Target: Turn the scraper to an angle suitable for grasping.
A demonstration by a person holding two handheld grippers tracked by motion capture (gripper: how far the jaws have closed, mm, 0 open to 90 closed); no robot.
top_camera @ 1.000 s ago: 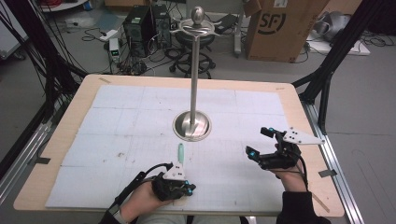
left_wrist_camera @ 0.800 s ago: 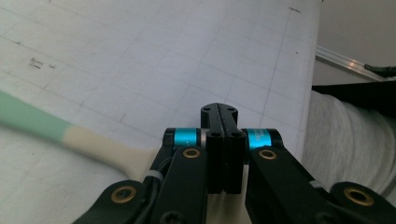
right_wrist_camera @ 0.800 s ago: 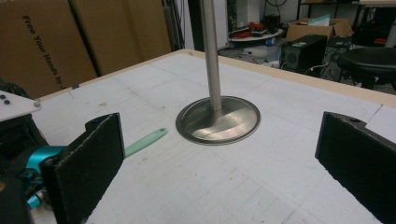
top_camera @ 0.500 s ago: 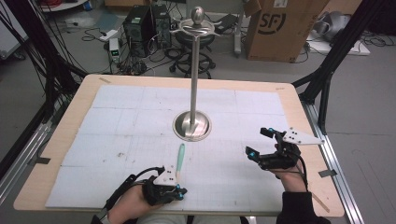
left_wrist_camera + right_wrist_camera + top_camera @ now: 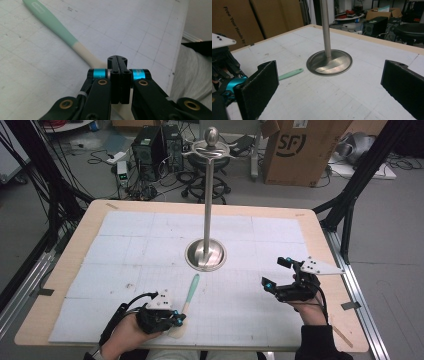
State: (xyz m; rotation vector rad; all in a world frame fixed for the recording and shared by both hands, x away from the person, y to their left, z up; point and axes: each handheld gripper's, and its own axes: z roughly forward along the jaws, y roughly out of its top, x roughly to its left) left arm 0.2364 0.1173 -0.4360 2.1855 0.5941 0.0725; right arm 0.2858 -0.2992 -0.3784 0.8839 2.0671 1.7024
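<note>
Spatula (image 5: pixel 189 292) gripped at its pale near end by the fully closed left gripper (image 5: pixel 176 319), mint handle pointing far toward the metal stand (image 5: pixel 206 254); right gripper (image 5: pixel 280 275) waits wide open and empty, so hanging is likely still ahead.

The high view looks forward and down over the whole table (image 5: pixel 65 270), the left gripper view looks closely down at the spatula (image 5: pixel 52 23), and the right gripper view looks low across the mat toward the metal stand (image 5: pixel 328 60), which it shares with the high view.
</note>
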